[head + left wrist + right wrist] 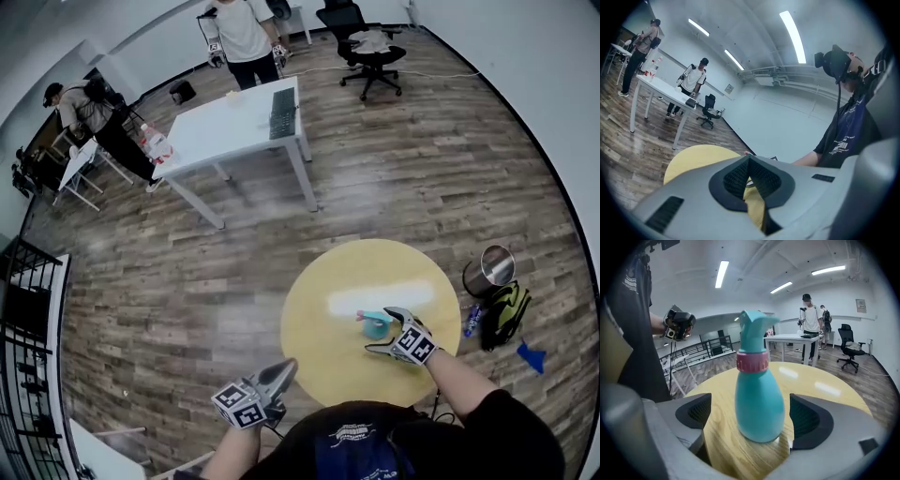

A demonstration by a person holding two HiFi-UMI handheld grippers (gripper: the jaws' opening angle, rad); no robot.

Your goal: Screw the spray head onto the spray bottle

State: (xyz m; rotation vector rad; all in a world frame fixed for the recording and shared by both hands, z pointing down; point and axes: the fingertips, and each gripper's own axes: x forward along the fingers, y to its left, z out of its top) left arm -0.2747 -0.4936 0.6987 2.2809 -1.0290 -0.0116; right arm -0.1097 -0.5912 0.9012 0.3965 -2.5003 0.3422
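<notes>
A teal spray bottle (375, 324) stands upright on the round yellow table (328, 281), near its front right edge. In the right gripper view the bottle (758, 404) carries a pink collar (752, 362) with the teal spray head (757, 331) on top. My right gripper (382, 331) is open, one jaw on each side of the bottle's belly, with a gap on both sides (752, 414). My left gripper (284, 370) is shut and holds nothing, at the table's front left edge. In the left gripper view its pads meet (749, 161) over the yellow tabletop (693, 157).
A metal bin (488, 270) and a green bag (504, 314) stand on the floor to the table's right. A white table (239, 127), an office chair (370, 47) and people are farther off. A black railing (23, 309) runs along the left.
</notes>
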